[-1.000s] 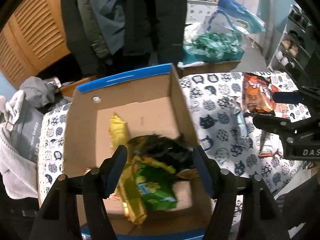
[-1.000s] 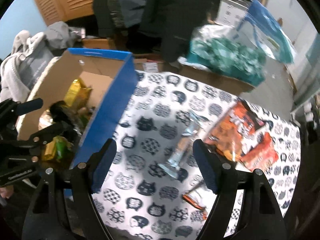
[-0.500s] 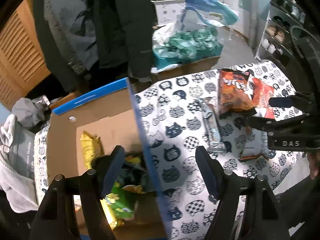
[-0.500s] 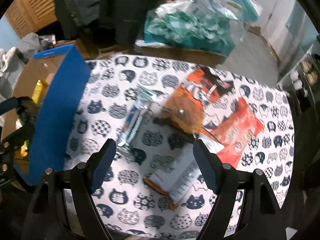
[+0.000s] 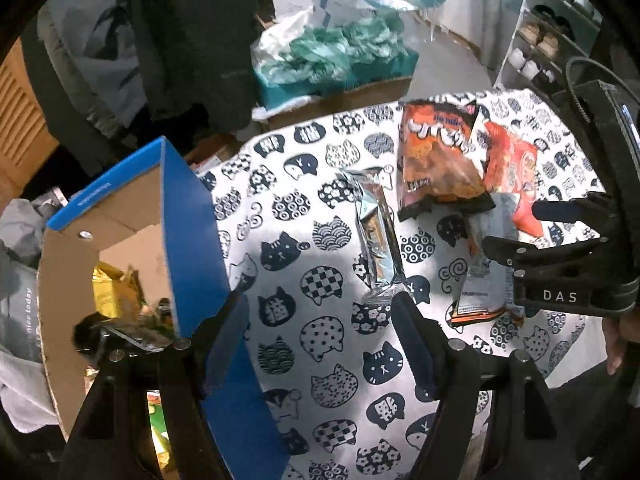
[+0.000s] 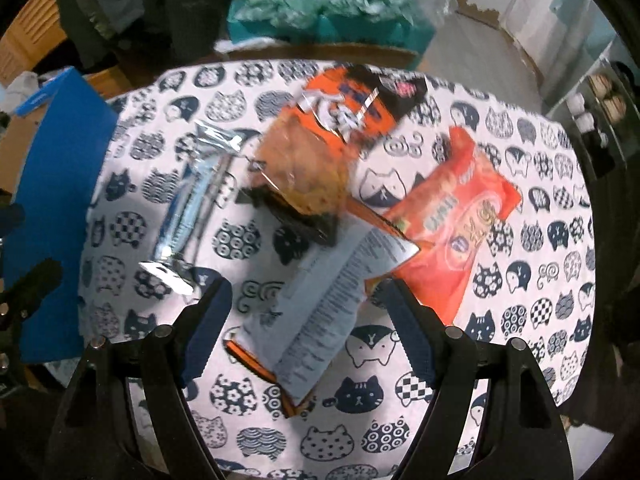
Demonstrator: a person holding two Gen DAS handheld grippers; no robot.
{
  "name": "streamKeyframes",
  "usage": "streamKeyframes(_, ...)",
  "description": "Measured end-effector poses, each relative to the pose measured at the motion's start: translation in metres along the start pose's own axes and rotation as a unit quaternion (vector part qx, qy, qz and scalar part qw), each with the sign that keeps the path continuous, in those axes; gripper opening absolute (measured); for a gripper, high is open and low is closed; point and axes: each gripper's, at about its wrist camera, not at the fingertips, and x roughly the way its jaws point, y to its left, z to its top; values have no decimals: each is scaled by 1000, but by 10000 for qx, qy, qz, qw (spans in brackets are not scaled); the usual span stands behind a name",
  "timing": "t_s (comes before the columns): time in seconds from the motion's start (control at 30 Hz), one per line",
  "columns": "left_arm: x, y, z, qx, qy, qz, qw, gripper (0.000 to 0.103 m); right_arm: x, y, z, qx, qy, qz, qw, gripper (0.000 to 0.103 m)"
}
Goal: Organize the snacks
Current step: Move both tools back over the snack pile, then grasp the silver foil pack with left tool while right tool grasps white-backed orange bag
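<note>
My left gripper [image 5: 320, 312] stands open and empty over the cat-print tablecloth [image 5: 320, 360], just right of the blue wall of the cardboard box [image 5: 192, 220]. In the box lie a gold packet [image 5: 108, 284] and a dark packet [image 5: 120, 328]. On the cloth are a silver packet [image 5: 376, 240], an orange-and-black chip bag [image 5: 436, 160] and a red-orange packet [image 5: 512, 164]. My right gripper [image 6: 306, 292] hangs open above a face-down white-backed packet [image 6: 332, 300], which lies under the gap between the fingers, pads apart from it.
A teal plastic bag [image 5: 332, 56] on a cardboard carton stands behind the table. Dark jackets [image 5: 200, 20] hang at the back. A shoe shelf [image 5: 540, 40] is at the right, grey cloth [image 5: 16, 320] at the left. The table's near edge runs below the grippers.
My left gripper swung right from above the box to over the tablecloth, jaws slightly wider. My right gripper moved right and lower, from the silver packet to over the white-backed packet.
</note>
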Motion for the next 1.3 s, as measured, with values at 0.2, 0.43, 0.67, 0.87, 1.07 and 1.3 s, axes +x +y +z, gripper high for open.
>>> streamKeyframes(0.2, 24, -2, 0, -128, 247, -60, 9996, 75, 27, -3, -6, 92, 294, -129, 9994, 78)
streamKeyframes(0.43, 43, -3, 9, -303, 417, -218, 9984, 75, 44, -13, -10, 95, 477, 46, 9988, 78)
streamKeyframes(0.67, 63, -15, 24, -423, 573, -464, 9964, 79, 46, -36, -12, -265, 465, -115, 9985, 78)
streamKeyframes(0.87, 85, -32, 35, -280, 721, -394, 9962, 79, 40, -61, -15, -111, 290, -145, 9994, 78)
streamKeyframes(1.07, 110, -38, 49, -319, 887, -377, 9948, 79, 51, -82, -6, 404, 152, 322, 9986, 78)
streamKeyframes(1.3, 125, -38, 57, -308, 852, -374, 9952, 78, 74, -96, -3, 530, 221, 413, 9975, 63)
